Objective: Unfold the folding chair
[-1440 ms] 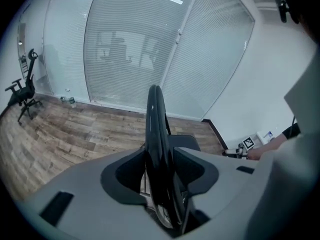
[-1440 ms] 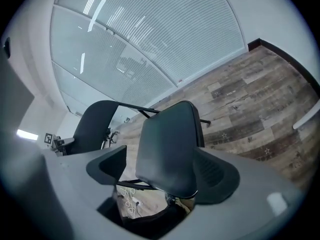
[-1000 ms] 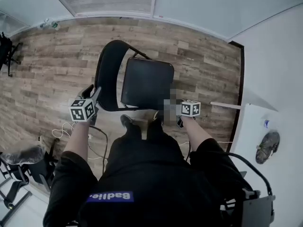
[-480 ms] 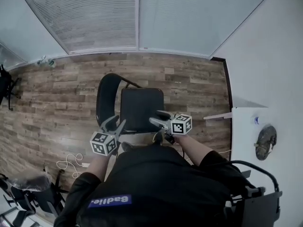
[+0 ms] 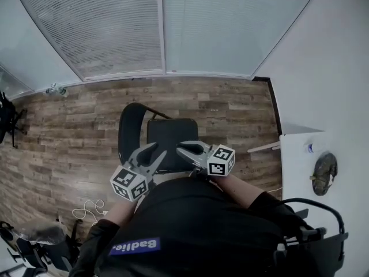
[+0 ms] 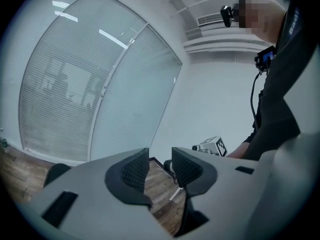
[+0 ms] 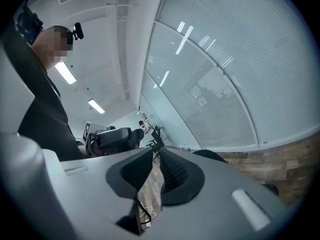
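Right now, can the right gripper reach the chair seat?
Probably yes: the right gripper, jaws just closing on nothing, hangs above the chair seat with nothing between; it need only lower.

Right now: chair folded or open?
Open: chair seat lies flat, facing up, with the back standing along its left edge in the head view.

The left gripper (image 5: 157, 150) and right gripper (image 5: 179, 148) were grey, with black-and-white square markers (image 5: 128, 183). Below them the chair (image 5: 170, 137) was black, the floor (image 5: 75, 126) brown wood-grain; ahead, pale striped blinds (image 5: 115, 27).
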